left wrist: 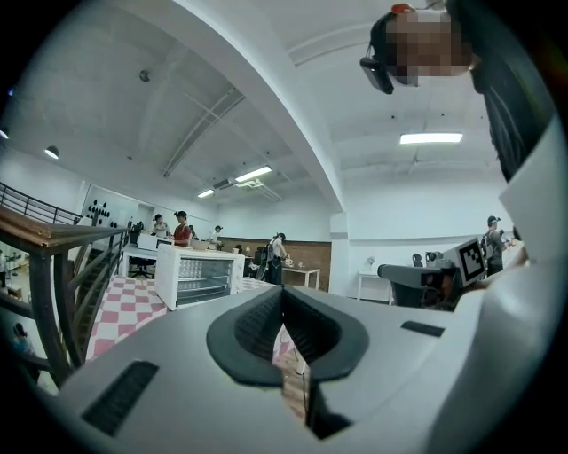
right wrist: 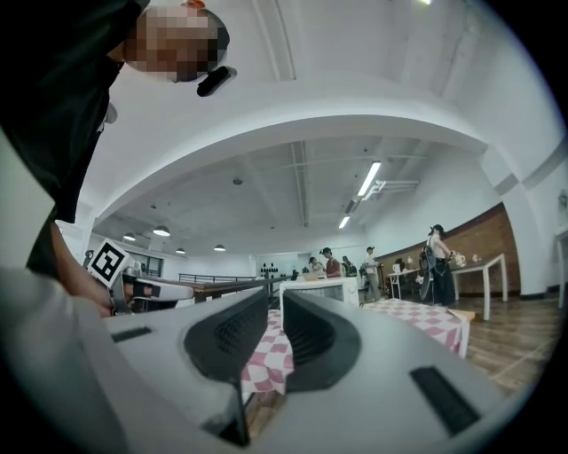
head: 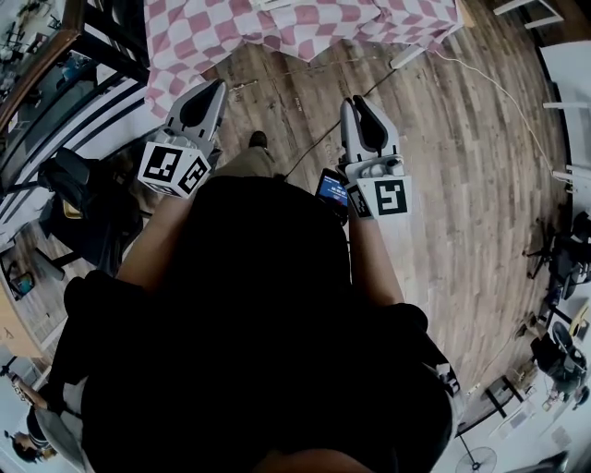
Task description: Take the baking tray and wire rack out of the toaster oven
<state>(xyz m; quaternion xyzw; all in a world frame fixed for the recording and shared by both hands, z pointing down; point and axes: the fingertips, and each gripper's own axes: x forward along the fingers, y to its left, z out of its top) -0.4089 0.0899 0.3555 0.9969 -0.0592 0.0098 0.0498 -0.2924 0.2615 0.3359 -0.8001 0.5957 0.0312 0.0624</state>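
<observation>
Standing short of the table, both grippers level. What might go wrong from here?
1. A dark cable crosses the floor just ahead of the shoe; stepping forward may catch it.
2. The tablecloth hangs over the edge; a gripper might snag it and shift the toaster oven.
3. The left gripper is shut and the right gripper barely open, both empty; they likely need widening before any grasp.

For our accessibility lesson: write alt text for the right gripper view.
An empty hand-held gripper, jaws slightly apart, points at a white toaster oven on a pink checked tablecloth. People stand behind it.
</observation>
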